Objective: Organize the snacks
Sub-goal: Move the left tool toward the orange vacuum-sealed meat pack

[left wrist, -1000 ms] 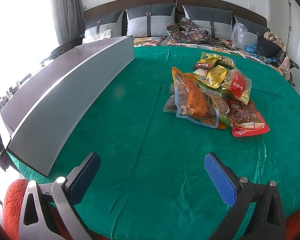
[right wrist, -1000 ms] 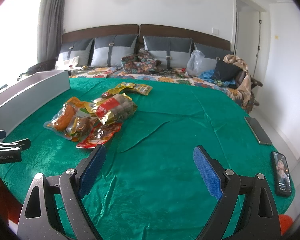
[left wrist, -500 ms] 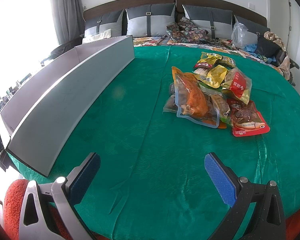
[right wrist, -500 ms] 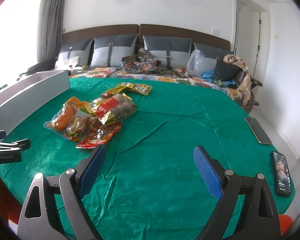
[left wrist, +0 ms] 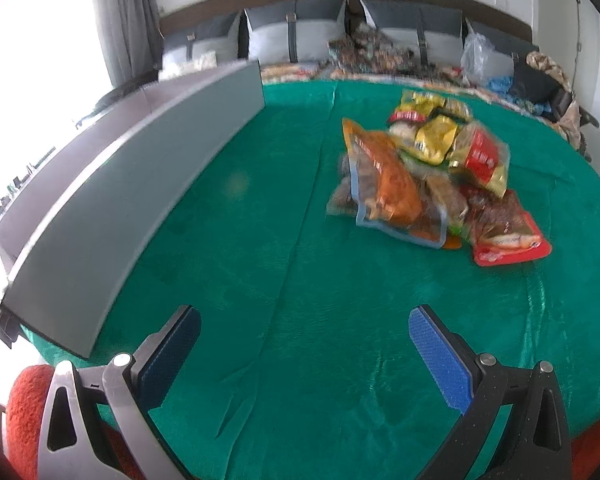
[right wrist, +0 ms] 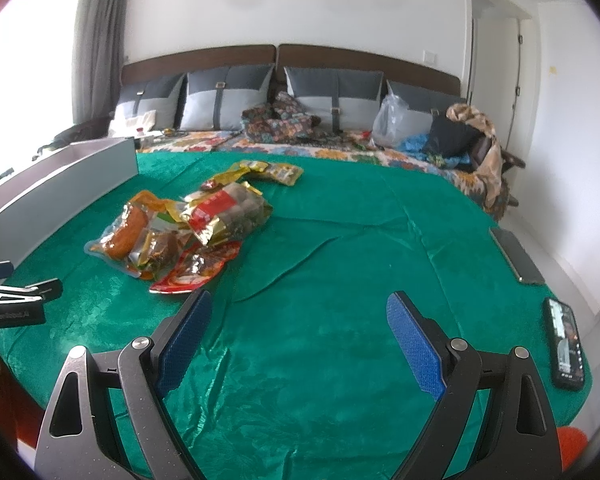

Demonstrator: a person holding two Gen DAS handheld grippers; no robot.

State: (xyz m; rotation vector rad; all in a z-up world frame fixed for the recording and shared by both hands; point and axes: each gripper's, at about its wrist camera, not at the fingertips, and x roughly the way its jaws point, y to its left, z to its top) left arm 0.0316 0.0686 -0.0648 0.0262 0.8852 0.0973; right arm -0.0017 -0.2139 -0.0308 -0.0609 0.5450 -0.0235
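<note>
Both blue-padded grippers, left and right, are hovering with jaws released over the green-clothed desk, short of the heap of colourful foil snack packets.

Sheeny, wrinkled green cloth over the bed. Glossy crinkled plastic and foil on the snack packets (blurred in the left view). Matt grey box wall. Dimpled blue pads on the tools.

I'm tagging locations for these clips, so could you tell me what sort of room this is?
Most likely a bedroom at home: a padded headboard with grey pillows lines the far wall, and the snack packets lie on a green cover spread over what seems to be the bed.
</note>
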